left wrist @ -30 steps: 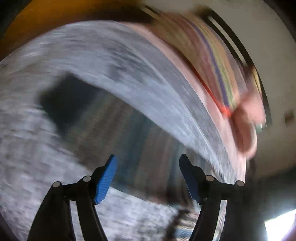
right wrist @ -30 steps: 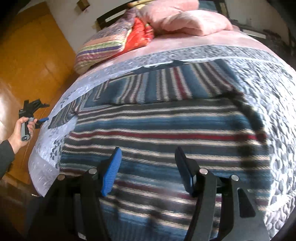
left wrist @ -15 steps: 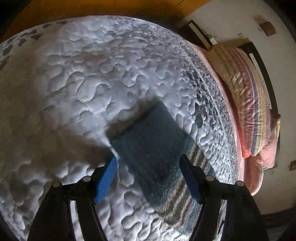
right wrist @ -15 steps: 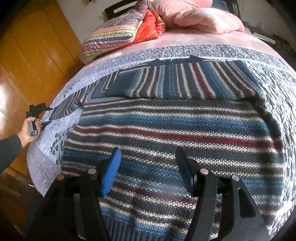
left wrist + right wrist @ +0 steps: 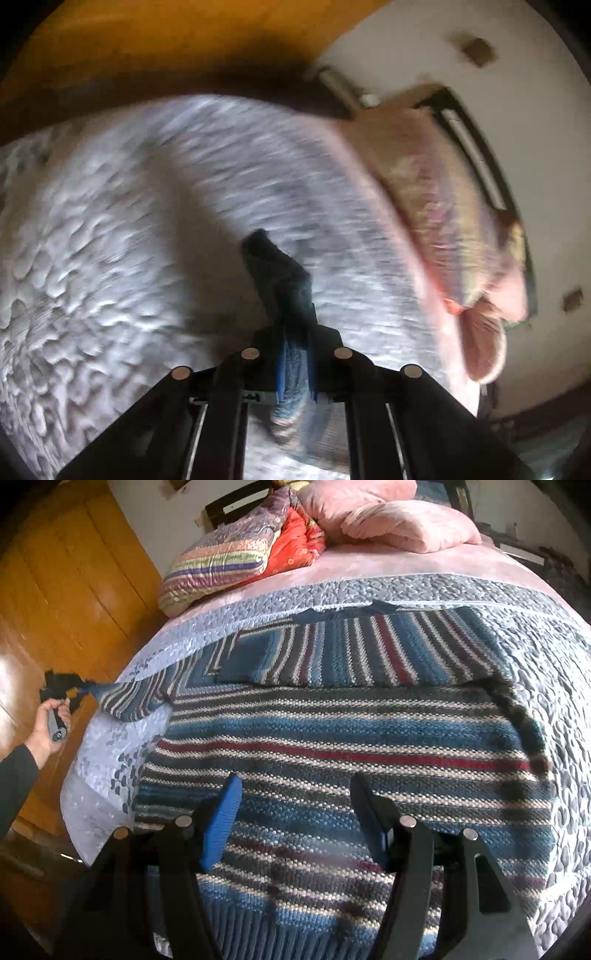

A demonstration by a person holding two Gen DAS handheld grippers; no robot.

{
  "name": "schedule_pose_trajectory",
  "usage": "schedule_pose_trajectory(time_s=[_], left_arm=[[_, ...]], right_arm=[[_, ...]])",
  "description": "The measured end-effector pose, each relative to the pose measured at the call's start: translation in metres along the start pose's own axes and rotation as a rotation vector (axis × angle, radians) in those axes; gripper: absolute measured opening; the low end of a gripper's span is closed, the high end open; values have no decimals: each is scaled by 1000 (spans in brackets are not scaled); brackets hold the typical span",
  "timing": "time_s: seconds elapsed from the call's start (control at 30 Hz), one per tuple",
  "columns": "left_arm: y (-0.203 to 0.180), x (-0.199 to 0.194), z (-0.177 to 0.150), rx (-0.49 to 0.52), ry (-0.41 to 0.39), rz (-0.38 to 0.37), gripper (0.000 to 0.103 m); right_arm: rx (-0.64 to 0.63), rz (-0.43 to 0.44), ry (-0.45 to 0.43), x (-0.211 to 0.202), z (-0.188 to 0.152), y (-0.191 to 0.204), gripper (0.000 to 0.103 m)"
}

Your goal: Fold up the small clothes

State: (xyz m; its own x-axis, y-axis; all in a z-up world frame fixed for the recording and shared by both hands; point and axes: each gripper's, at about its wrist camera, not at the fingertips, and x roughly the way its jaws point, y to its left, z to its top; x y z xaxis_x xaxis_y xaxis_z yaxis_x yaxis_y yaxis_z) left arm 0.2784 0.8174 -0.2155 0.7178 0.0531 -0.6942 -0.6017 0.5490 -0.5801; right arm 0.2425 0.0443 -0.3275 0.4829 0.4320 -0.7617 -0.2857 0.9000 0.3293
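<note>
Left wrist view, blurred: the left gripper (image 5: pixel 294 363) has its fingers pinched on the blue cuff of the sweater's sleeve (image 5: pixel 284 280), lifted above the quilted bed (image 5: pixel 110 240).

Right wrist view: the right gripper (image 5: pixel 295 819) hovers with fingers wide over the striped sweater (image 5: pixel 332 746), which lies flat on the bed. One sleeve looks already folded across the chest; this sleeve and the body folds remain.

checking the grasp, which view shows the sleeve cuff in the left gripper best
Left wrist view: the left gripper is shut on the blue sleeve cuff, close up though blurred. The right wrist view shows it small and far off at the bed's edge.
</note>
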Motion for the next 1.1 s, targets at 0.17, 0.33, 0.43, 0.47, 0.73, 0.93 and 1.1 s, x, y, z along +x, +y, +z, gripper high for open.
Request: schedule_pose_trajectory(time_s=[0.17, 0.33, 0.43, 0.47, 0.73, 0.93, 1.1], left_arm=[[-119, -36, -23, 184, -24, -135, 8], [-218, -43, -69, 337, 1, -224, 8], [-275, -30, -113, 439, 49, -259, 8], [-292, -23, -130, 470, 68, -265, 8], [-372, 50, -270, 678, 238, -241, 8], [-389, 111, -379, 816, 372, -190, 8], [-372, 158, -449, 893, 535, -126, 19]], right_arm=[[17, 16, -32, -24, -1, -2, 61], [46, 30, -62, -49, -1, -11, 61], [67, 31, -68, -58, -3, -21, 62], [74, 32, -69, -59, -3, -24, 62], [134, 23, -61, -59, -8, -61, 63], [171, 13, -40, -52, -12, -87, 63], [206, 29, -27, -46, -4, -107, 70]])
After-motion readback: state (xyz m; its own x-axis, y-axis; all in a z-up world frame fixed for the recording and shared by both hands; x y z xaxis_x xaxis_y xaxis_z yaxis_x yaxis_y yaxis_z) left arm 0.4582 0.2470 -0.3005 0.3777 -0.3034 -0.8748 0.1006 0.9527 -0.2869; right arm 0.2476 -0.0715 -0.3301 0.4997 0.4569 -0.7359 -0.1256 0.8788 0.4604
